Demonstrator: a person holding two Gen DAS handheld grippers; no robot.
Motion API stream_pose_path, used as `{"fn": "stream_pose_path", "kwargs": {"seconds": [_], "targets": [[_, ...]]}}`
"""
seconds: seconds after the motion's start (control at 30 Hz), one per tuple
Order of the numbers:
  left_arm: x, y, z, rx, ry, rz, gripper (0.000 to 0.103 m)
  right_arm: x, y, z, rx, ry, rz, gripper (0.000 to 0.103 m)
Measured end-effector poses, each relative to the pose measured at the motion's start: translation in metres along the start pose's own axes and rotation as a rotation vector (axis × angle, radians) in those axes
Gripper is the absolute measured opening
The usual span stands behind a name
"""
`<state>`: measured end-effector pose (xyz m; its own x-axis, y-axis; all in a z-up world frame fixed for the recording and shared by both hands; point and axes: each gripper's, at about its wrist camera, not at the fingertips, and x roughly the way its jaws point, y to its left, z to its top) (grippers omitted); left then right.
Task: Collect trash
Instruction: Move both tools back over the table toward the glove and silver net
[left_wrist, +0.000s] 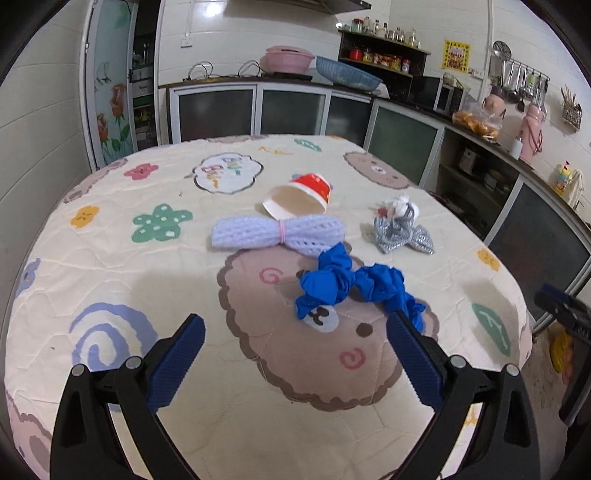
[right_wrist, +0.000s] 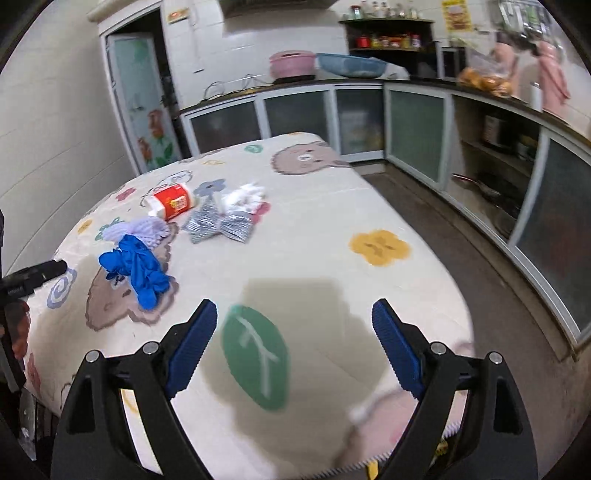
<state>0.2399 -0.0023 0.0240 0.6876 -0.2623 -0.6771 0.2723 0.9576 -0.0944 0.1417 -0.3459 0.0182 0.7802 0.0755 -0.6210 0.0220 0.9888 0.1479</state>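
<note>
Your left gripper (left_wrist: 295, 328) hangs over the near part of the table (left_wrist: 110, 266), jaws spread wide with nothing between them. Just past its right fingertip lies a crumpled blue glove (left_wrist: 347, 284), on the brown bear printed on the cloth. Beyond the glove, touching it, lies a pale purple foam net (left_wrist: 277, 232) bound at the middle by a pink band. A paper cup (left_wrist: 299, 201) lies on its side just behind the net, mouth toward you. To the right of the cup sits a silver wrapper (left_wrist: 402, 234) with a white wad (left_wrist: 400, 208) against its far side. Your right gripper (right_wrist: 293, 314) hangs over the table's right edge above a green leaf print, jaws wide and empty, well apart from the trash.
</note>
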Motion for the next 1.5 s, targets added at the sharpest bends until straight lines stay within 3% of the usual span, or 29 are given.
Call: {"fn": "stream_pose_path", "kwargs": {"seconds": [0.4,0.63,0.97,1.17,1.37,1.43,1.5], "targets": [[0.050,-0.013,0.014,0.067,0.056,-0.030,0.095,0.080,0.055,0.043,-0.229,0.048,-0.065,0.082],[0.067,-0.014,0.020,0.069,0.084,-0.024,0.095,0.127,0.067,0.063,-0.289,0.100,-0.044,0.082],[0.094,-0.008,0.028,0.014,0.134,-0.074,0.095,0.183,0.071,0.072,-0.210,0.177,0.026,0.080],[0.101,-0.007,0.027,-0.001,0.139,-0.111,0.095,0.195,0.073,0.071,-0.193,0.194,0.040,0.076],[0.106,-0.007,0.029,-0.019,0.132,-0.154,0.095,0.204,0.072,0.069,-0.176,0.232,0.039,0.053],[0.108,-0.007,0.030,-0.024,0.127,-0.159,0.084,0.204,0.071,0.069,-0.171,0.230,0.034,0.039],[0.109,-0.007,0.031,-0.026,0.131,-0.165,0.073,0.203,0.070,0.069,-0.161,0.233,0.034,0.035]]}}
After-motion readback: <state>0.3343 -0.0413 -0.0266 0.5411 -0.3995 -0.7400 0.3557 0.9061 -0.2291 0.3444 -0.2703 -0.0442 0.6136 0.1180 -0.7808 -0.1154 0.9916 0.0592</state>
